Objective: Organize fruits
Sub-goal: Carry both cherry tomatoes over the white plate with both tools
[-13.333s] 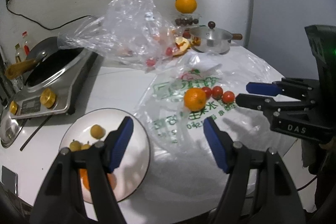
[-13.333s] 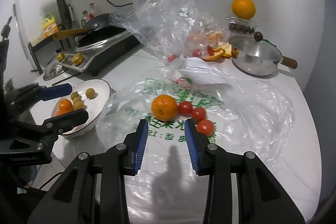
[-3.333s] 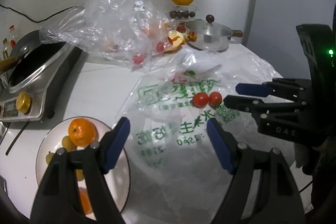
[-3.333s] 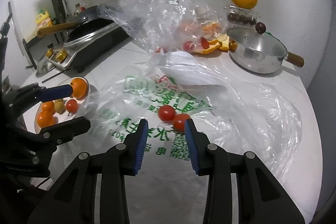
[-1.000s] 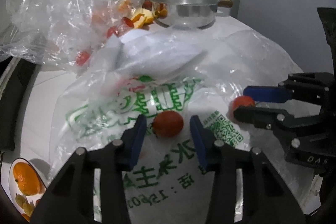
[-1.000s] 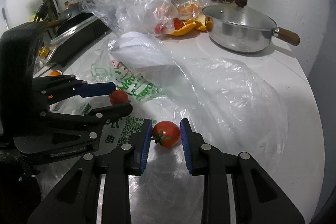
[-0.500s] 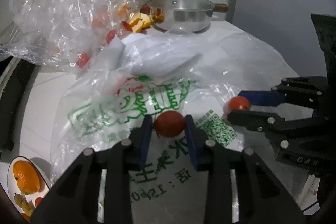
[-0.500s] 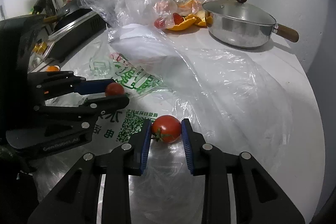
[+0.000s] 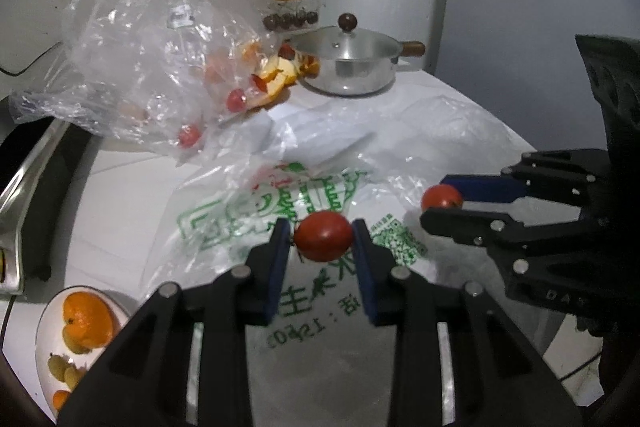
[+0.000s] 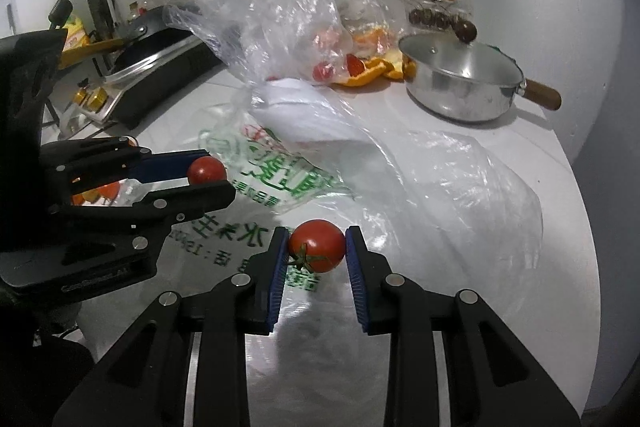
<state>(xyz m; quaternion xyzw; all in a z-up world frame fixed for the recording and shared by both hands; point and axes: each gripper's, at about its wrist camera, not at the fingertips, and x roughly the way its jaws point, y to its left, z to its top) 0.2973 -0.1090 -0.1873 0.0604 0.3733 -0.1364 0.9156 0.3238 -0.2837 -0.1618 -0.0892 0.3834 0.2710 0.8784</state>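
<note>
Two tomatoes up, one per gripper

Left gripper (image 9: 322,241) clamps a tomato (image 9: 323,235), right gripper (image 10: 316,251) another tomato (image 10: 317,245) — both above the printed bag (image 9: 256,211). Carry them level to the plate (image 9: 42,343) beside the bag — release low.

Lidded steel saucepan (image 9: 347,67) near the wall, induction cooker (image 10: 160,75) with pan, white table (image 10: 568,267)

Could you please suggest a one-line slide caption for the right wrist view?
Right gripper clamps a tomato above the printed plastic bag; left gripper holds another.
</note>
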